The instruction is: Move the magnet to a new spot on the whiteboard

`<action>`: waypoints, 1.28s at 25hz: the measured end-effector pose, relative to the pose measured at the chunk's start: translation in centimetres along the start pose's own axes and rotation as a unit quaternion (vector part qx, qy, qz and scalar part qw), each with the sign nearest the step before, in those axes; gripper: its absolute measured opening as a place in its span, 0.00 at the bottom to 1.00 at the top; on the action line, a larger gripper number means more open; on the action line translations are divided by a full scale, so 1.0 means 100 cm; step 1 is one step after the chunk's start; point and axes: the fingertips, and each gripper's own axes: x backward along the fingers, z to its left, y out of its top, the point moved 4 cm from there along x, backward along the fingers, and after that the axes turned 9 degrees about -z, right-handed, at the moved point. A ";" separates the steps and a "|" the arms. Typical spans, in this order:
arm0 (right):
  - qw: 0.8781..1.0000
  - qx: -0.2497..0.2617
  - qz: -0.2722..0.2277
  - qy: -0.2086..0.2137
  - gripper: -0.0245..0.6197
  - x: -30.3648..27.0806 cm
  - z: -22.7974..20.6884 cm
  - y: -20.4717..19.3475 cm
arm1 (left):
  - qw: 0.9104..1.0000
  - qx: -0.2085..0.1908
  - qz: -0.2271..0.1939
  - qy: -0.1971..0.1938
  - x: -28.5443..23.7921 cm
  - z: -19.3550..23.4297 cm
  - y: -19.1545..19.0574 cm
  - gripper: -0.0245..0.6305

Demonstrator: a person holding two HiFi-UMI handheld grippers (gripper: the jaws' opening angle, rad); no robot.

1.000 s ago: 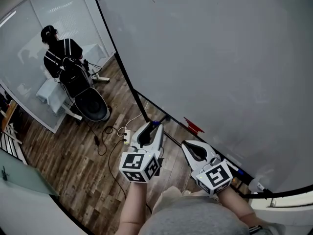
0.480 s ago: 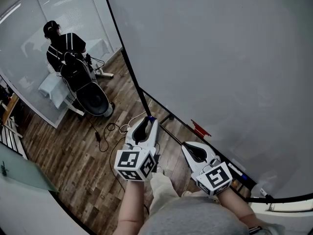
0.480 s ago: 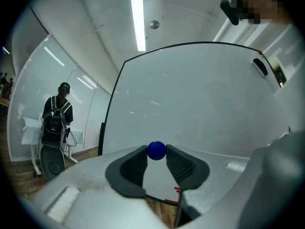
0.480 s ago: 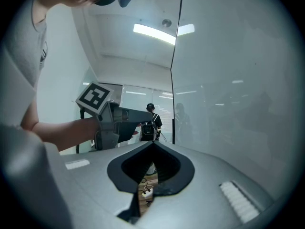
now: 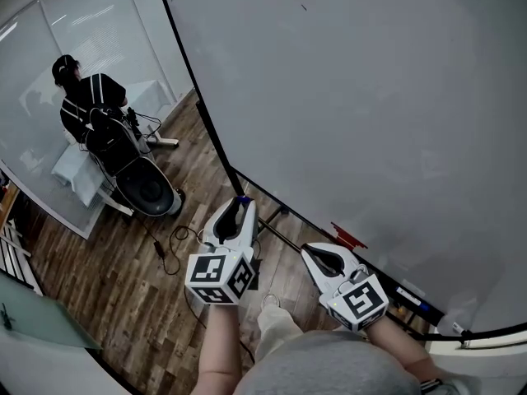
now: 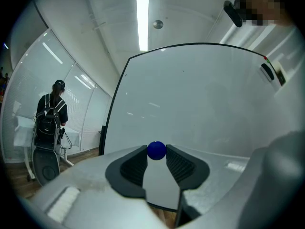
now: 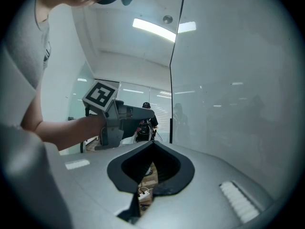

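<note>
At the far left of the head view a seated person (image 5: pixel 82 109) has their back turned and takes no part. The left gripper (image 5: pixel 240 204) has slid a little leftward in that frame over the last second, towards the dark left edge of the whiteboard (image 5: pixel 370 97). Its jaws pinch the blue magnet (image 6: pixel 156 150) at their tips, seemingly clear of the board. I'd say the carry is under way and placing remains. At lower right, the right gripper (image 5: pixel 316 253) has its jaws pressed together on nothing.

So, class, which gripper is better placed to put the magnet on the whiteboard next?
Left. The left gripper pinches the blue magnet, facing the whiteboard; the right gripper is shut and empty.
</note>
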 end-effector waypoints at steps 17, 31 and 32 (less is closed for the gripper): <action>0.998 0.011 0.006 -0.061 0.04 -0.116 -0.025 -0.004 | 0.999 0.005 -0.002 -0.054 -0.093 0.104 0.018 0.24; 0.995 0.013 0.005 -0.102 0.04 -0.192 -0.038 -0.016 | 0.994 -0.006 -0.007 -0.107 -0.165 0.163 0.033 0.24; 0.994 0.013 0.006 -0.104 0.04 -0.196 -0.039 -0.017 | 0.994 -0.006 -0.008 -0.110 -0.170 0.166 0.033 0.24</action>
